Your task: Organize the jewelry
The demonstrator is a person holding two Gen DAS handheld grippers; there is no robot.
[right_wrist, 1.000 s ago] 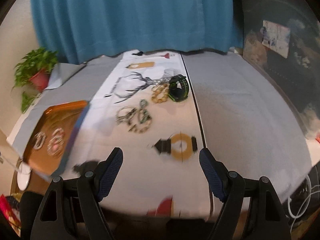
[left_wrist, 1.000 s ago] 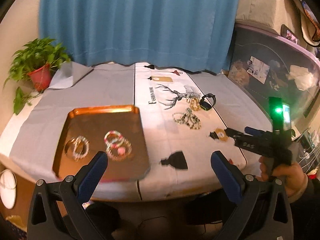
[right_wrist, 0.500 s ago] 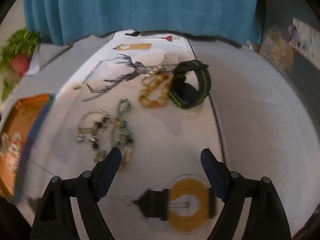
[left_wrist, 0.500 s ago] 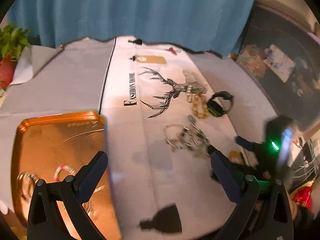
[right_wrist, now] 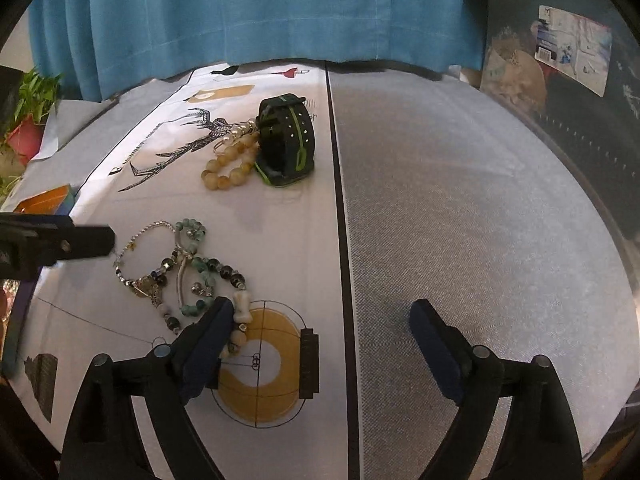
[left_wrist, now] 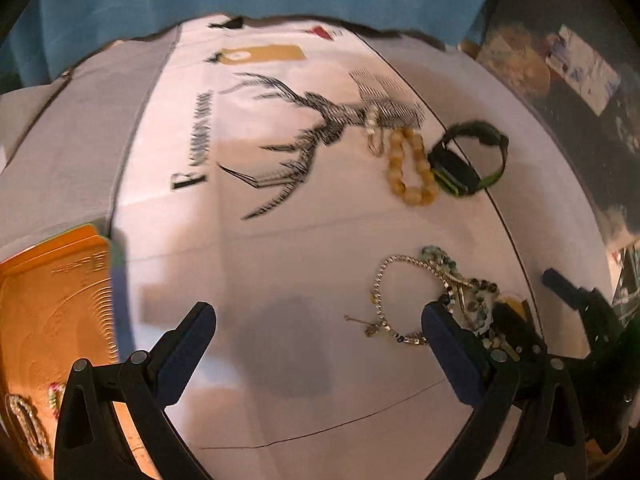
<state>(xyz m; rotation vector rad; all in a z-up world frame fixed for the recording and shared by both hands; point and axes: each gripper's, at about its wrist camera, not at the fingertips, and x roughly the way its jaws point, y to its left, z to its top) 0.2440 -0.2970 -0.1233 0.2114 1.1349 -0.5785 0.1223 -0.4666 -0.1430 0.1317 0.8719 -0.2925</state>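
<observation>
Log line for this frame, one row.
left hand-held gripper: open, empty | right hand-held gripper: open, empty | both beside bracelet pile | tray: some bracelets in

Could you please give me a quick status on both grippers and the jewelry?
Left gripper open, empty. Right gripper open, empty, at tangled bracelets. Amber bracelet, black watch untouched; tray left. Nothing blocking.

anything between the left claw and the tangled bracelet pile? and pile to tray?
Nothing visible. The left claw is open over bare cloth, its right finger at the edge of the tangled bracelets. The cloth between the pile and the orange tray looks bare. The right claw sits open on the pile's other side.
</observation>
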